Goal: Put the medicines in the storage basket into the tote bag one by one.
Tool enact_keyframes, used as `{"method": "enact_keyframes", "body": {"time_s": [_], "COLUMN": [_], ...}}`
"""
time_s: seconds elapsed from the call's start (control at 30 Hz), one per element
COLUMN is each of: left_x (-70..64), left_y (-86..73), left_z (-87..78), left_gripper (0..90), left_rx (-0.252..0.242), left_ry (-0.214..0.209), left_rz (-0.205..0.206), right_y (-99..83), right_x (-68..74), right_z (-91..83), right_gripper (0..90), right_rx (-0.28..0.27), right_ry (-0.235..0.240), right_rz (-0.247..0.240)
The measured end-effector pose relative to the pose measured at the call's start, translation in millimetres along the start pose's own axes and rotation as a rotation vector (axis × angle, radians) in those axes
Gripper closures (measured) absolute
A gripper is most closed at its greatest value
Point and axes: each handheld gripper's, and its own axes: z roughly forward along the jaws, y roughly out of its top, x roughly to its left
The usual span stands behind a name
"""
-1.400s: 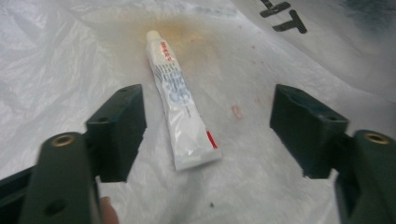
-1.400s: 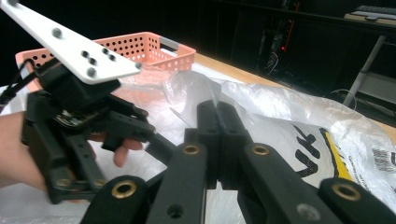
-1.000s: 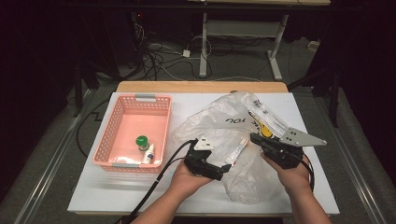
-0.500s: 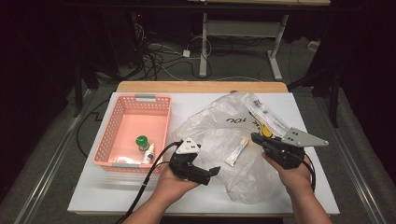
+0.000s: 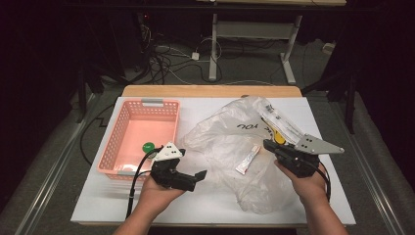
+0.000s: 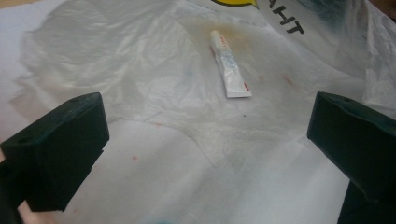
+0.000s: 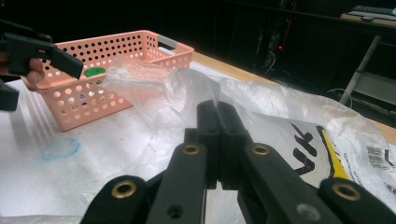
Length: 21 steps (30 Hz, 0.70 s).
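A crumpled clear plastic bag [image 5: 230, 142] with black lettering and a yellow patch lies on the white table. A small white tube [image 5: 248, 159] rests inside it, and the left gripper view shows the tube [image 6: 229, 70] under the film ahead of the jaws. My left gripper [image 5: 195, 179] is open just left of the bag, jaws wide apart [image 6: 205, 126] with nothing between them. My right gripper [image 5: 269, 145] is shut on the bag's right side. In its own view the jaws [image 7: 217, 112] pinch the film, which rises from their tips.
A pink perforated basket [image 5: 128, 122] stands at the table's left and holds a green-capped item [image 5: 148, 147]. A long packaged item [image 5: 281, 122] lies in the bag's far right. The basket [image 7: 116, 51] also appears in the right gripper view, with the left gripper [image 7: 28, 56] in front of it.
My left gripper has drawn back leftward from the bag and tube toward the basket. The right gripper has kept its place on the bag.
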Motion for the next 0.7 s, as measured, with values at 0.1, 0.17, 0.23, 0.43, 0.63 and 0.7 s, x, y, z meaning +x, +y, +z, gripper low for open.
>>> {"method": "enact_keyframes", "body": {"time_s": [0.1,0.17,0.23,0.43,0.63,0.7], "left_x": [5.0,8.7,13.8,28.0,42.5,47.5], "left_y": [-0.8,-1.3,-1.8,-4.6,-9.5,-11.0], "left_z": [-5.2,-7.9,-11.6,-24.1,-35.6,-39.0], "left_gripper": [0.0,0.0,0.0,0.0,0.0,0.0], "left_rx": [-0.004,0.005,0.007,0.0,0.001,-0.006], "left_ry": [0.014,0.033,0.041,0.104,0.158,0.162], "left_rz": [-0.01,-0.006,-0.021,-0.031,-0.048,-0.064], "right_y": [-0.3,-0.7,-0.9,-1.1,-1.1,-1.2], "right_x": [0.1,0.1,0.2,-0.4,-0.4,-0.6], "right_z": [0.4,0.7,0.7,0.1,-0.2,-0.3], "right_gripper": [90.0,90.0,90.0,90.0,90.0,90.0], "right_rx": [0.001,0.003,0.004,0.002,0.003,0.003], "right_ry": [0.003,0.004,0.003,0.004,0.001,0.001], "right_rz": [-0.005,-0.006,-0.005,-0.006,-0.006,-0.006]}}
